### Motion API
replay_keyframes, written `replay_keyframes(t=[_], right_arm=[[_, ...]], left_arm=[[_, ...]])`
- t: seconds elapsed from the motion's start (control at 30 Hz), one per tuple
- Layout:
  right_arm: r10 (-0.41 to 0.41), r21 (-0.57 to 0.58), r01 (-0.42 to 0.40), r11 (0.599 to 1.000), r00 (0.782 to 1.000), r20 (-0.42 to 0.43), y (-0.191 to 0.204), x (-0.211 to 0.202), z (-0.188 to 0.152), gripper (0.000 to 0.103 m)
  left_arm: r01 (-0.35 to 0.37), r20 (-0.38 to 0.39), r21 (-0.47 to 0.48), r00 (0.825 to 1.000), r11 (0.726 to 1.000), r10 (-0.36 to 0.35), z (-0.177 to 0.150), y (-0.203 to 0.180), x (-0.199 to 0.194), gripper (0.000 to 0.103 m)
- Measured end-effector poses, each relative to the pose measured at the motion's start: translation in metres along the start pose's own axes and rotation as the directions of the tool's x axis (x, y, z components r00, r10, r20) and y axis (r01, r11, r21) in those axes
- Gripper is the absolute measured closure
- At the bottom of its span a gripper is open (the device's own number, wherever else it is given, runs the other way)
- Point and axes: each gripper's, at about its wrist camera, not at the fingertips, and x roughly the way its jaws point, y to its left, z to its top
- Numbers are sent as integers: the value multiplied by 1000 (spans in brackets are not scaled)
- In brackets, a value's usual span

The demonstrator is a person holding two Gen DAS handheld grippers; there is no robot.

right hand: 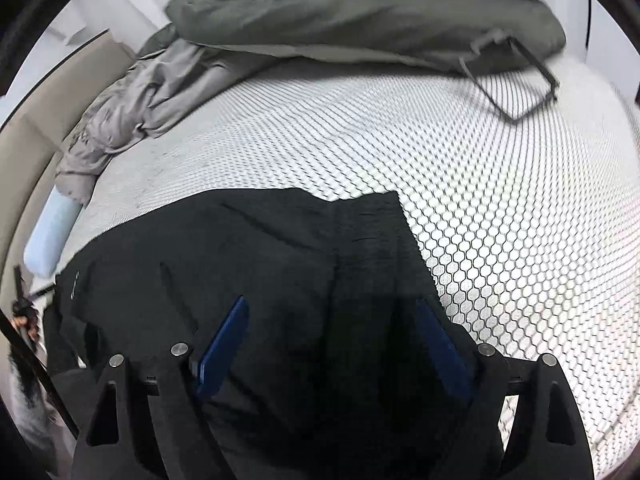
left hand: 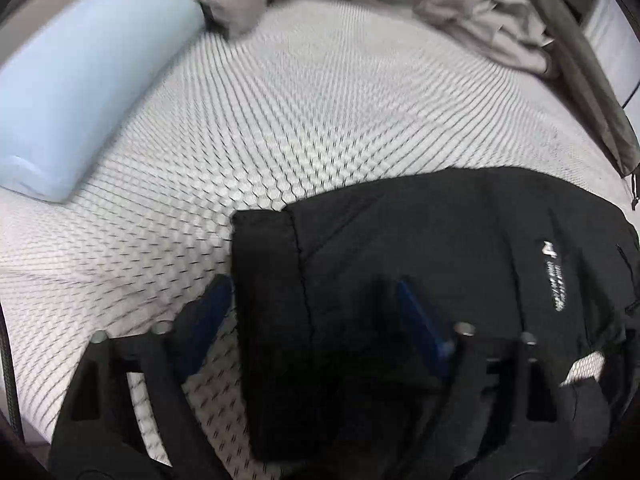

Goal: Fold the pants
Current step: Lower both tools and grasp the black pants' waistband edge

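Print: your black pants (left hand: 440,264) carry a small white logo (left hand: 554,276), too blurred to read.
Pants: folded on the honeycomb-patterned bed (left hand: 280,120).
Left claw (left hand: 316,320): apart.
Right claw (right hand: 336,344): apart.

The only marking is a small white print (left hand: 554,276) on the black fabric pants (left hand: 440,248). In the left wrist view it shows a white logo shape above a line of tiny white letters, too blurred to read. The right wrist view shows the same print (right hand: 75,285) as a faint pale streak near the garment's left edge, also illegible. No other text, number or sign can be read.
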Motion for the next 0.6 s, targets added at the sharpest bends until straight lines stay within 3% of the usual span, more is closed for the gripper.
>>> replay_keyframes(t=[0.27,0.37,0.47,0.57,0.6], right_arm=[[-25,20,26,999,999,-41,-20,27,25,16],[6,29,-4,1000,998,-69,-26,42,36,22],[46,44,-43,998,997,-67,-28,50,47,45],[45,7,-44,999,996,-71,-24,53,54,65],[22,-3,-22,1000,997,-75,-21,53,53,80]], left_arm=[[17,-11,23,1000,1000,-17,25,2,25,29],[35,-17,26,999,999,-35,37,5,29,39],[44,-10,7,999,999,-44,51,11,29,58],[64,-17,-10,998,998,-64,59,19,37,60],[54,-16,1,998,999,-54,64,16,40,63]])
